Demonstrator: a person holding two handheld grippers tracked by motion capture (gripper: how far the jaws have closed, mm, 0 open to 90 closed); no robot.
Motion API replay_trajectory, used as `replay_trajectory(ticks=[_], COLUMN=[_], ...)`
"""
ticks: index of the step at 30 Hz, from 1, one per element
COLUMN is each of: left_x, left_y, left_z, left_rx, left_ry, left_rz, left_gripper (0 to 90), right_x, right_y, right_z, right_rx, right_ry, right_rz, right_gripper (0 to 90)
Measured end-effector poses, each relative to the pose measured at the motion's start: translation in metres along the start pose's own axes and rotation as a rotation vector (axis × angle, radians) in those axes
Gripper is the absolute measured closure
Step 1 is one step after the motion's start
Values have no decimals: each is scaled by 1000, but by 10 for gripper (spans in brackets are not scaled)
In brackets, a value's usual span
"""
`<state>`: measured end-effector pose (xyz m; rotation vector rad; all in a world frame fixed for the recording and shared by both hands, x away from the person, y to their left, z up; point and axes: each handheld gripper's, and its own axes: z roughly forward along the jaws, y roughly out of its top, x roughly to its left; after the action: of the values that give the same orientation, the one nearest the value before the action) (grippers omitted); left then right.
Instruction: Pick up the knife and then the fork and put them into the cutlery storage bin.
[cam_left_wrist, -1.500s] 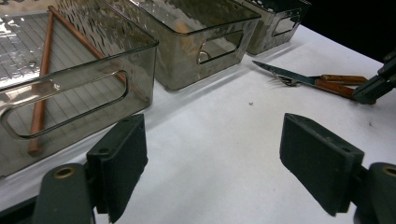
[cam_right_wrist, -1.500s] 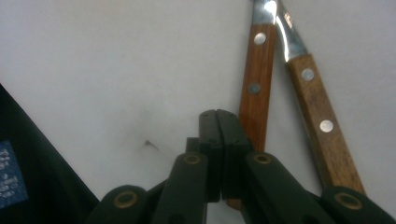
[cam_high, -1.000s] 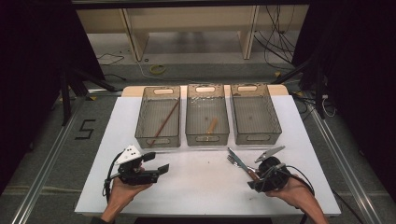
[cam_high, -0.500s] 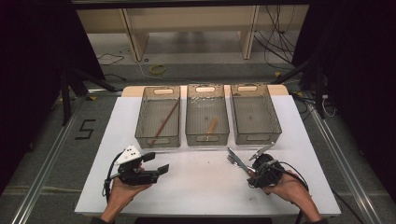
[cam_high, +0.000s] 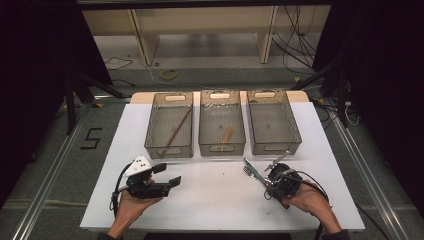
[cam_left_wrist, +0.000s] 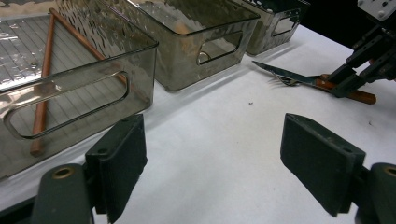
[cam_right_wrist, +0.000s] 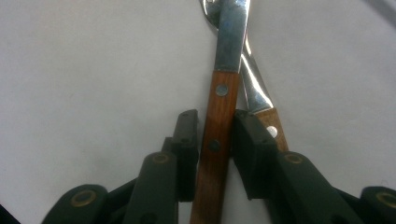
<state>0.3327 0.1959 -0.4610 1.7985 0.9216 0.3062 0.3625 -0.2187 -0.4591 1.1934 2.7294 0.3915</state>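
Observation:
A wooden-handled knife (cam_right_wrist: 229, 37) lies on the white table (cam_high: 210, 200), crossing a wooden-handled fork (cam_right_wrist: 254, 88) beside it. My right gripper (cam_right_wrist: 217, 116) has just been closing on the knife's handle, and its pads now sit against both sides of it. In the high view the right gripper (cam_high: 267, 176) is at the front right, with the knife (cam_high: 254, 170) pointing up-left from it. My left gripper (cam_high: 167, 175) rests at the front left, open with nothing between its jaws (cam_left_wrist: 210, 172). From there the knife (cam_left_wrist: 285, 74) and the right gripper (cam_left_wrist: 345, 81) show farther off.
Three smoky clear bins stand in a row behind the grippers: left bin (cam_high: 169, 150), middle bin (cam_high: 221, 149), right bin (cam_high: 274, 148). A long brown stick (cam_high: 176, 131) lies in the left one, a short wooden piece (cam_high: 227, 133) in the middle one.
The right gripper's jaws have drawn in from wide apart to the knife's handle, and the hand shifted slightly. The left gripper has stayed put.

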Motion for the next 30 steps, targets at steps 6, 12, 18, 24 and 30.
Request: replay_trajectory(ticks=[6,12,18,24,30], left_x=[0,0,0,0,1], left_y=[0,0,0,0,0], left_z=[0,0,0,-1,-1], left_rx=[1,-3,-7,-7,-9], left_ry=[-3,-4,-2,-3,-1], left_rz=[2,1,0,2,-1], left_gripper=[219,220,221,224,225], right_x=[-1,-3,-4,-4,-4], right_y=[1,4,4,3,1], right_z=[0,0,0,0,-1], right_rx=[10,27,30,24,13], right_ry=[6,9,12,13,26], right_rz=[9,26,26,28,24], right_gripper=[741,766,772,774,775])
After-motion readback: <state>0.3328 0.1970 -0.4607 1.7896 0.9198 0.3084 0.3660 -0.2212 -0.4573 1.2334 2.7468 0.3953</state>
